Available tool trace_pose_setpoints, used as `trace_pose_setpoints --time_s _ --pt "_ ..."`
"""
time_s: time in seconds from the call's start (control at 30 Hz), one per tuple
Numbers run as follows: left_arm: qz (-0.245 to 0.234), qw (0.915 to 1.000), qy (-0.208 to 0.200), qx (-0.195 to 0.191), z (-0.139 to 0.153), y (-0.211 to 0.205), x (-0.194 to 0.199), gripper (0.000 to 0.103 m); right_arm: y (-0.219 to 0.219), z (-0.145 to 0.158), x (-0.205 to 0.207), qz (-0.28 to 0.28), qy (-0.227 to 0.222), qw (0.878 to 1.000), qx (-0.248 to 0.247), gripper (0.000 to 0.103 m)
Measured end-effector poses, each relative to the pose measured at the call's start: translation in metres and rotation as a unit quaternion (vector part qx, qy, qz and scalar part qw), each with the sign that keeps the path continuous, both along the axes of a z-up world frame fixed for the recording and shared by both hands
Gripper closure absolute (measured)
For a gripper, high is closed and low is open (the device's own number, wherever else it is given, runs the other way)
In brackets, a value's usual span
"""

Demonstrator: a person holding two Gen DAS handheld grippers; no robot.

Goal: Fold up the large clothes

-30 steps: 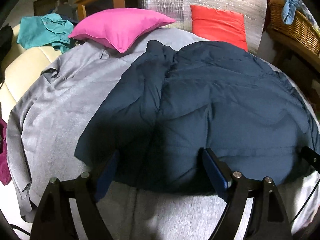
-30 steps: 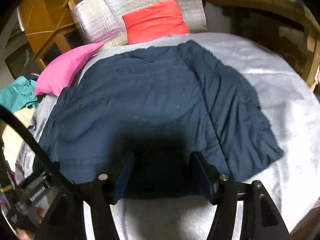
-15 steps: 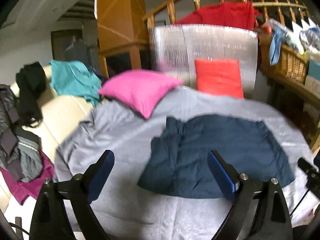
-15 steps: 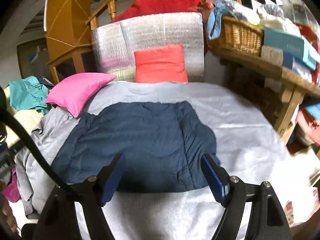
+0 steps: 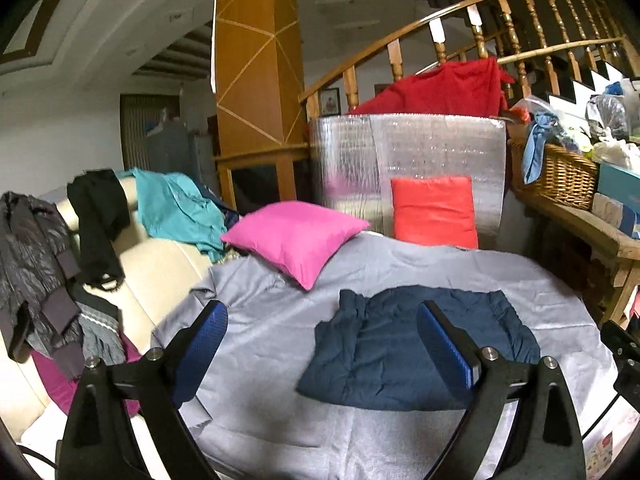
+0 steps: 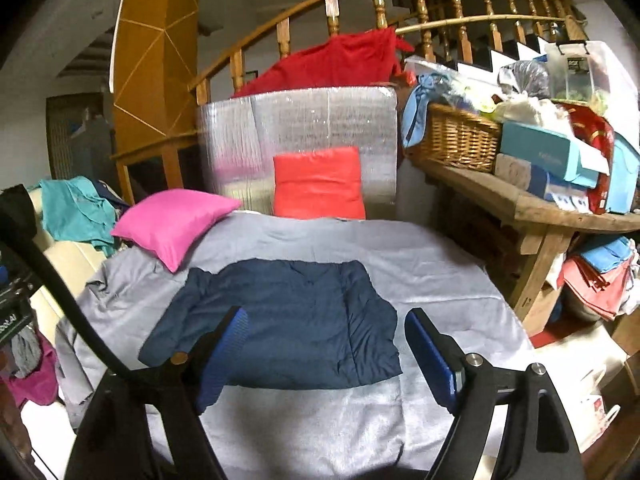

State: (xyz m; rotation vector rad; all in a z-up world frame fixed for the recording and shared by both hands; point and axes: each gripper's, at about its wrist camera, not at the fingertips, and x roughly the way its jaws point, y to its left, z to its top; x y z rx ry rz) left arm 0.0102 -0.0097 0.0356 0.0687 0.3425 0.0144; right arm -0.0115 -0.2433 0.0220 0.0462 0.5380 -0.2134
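The navy jacket [image 5: 416,348] lies folded flat near the middle of the grey sheet [image 5: 280,320], with bare sheet on all four sides of it: a wide band toward the cameras, a band behind it up to the cushions, and strips at its left and right. The left gripper [image 5: 322,350] hangs above the near part of the sheet with its blue pads wide apart and nothing between them; its jaws have just been opening. The right gripper [image 6: 326,354] hangs likewise over the jacket's near edge, jaws spread and empty, and they too have just been opening further. Neither touches the cloth. Behind the jacket a pink cushion [image 5: 296,236] rests on the sheet's far left corner, apart from the jacket, and a red cushion [image 5: 434,212] leans upright against a silver foil panel [image 5: 408,156] at the far edge. To the left, the sheet ends at a cream sofa [image 5: 160,268] draped with teal [image 5: 176,208], black and grey clothes. To the right, a wooden bench [image 6: 532,208] stands close beside the sheet, loaded with a wicker basket [image 6: 460,140] and boxes, with more piled beneath. A stair railing [image 6: 400,4] carrying a red cloth [image 6: 332,64] rises behind the panel.
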Motion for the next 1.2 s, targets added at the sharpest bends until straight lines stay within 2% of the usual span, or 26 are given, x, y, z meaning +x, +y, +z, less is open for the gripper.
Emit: trace_pose_setpoints --time_s 0.17,0.33,0.47,0.6,0.97,1.2 --pt "-0.005 1.0 -0.007 0.002 0.014 -0.001 -0.016 0.008 0.006 0.017 -0.021 -0.001 -0.007 1.0 0.004 0.019" --pt "-0.011 0.9996 -0.025 0.0 0.026 0.0 -0.032 0.008 0.011 0.02 -0.031 0.007 -0.001 1.0 0.004 0.018" --pt "-0.014 0.9994 -0.032 -0.004 0.032 0.001 -0.037 0.001 0.013 0.024 -0.036 0.008 0.0 1.0 0.009 0.018" --pt "-0.013 0.999 -0.041 -0.014 0.036 0.002 -0.036 0.001 0.015 0.025 -0.035 0.005 0.004 1.0 0.008 0.018" --pt "-0.015 0.9995 -0.027 -0.008 0.027 -0.009 -0.026 0.001 0.012 0.015 -0.021 0.01 0.01 1.0 0.028 0.018" --pt "-0.013 0.9997 -0.022 0.003 0.018 -0.007 -0.041 0.001 0.013 0.015 -0.038 0.011 0.005 0.999 0.037 0.018"
